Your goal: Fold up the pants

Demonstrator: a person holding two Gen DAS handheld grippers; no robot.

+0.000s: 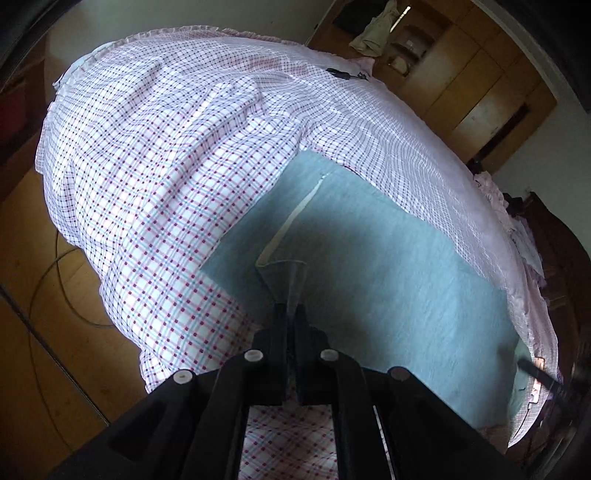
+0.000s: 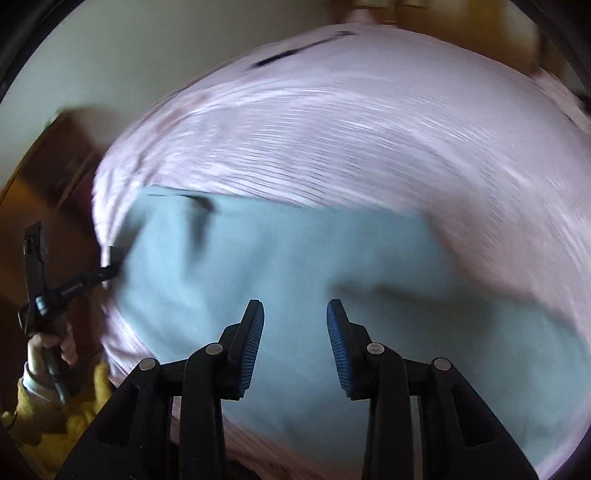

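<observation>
Light blue pants (image 1: 369, 266) lie flat on a checked bedsheet (image 1: 155, 177). My left gripper (image 1: 294, 306) is shut on a corner of the pants, pinching a raised flap of the fabric near a pale inner seam strip (image 1: 291, 221). In the right wrist view the pants (image 2: 295, 251) fill the middle, blurred by motion. My right gripper (image 2: 295, 325) is open and empty just above the pants. The left gripper also shows in the right wrist view (image 2: 107, 273), at the pants' left edge, held by a hand in a yellow sleeve.
The bed (image 1: 461, 177) takes up most of both views. A wooden wardrobe (image 1: 461, 74) stands beyond it, with clothes (image 1: 376, 33) hanging on it. A small dark object (image 1: 341, 74) lies on the far sheet. A cable (image 1: 55, 273) runs over the wooden floor at left.
</observation>
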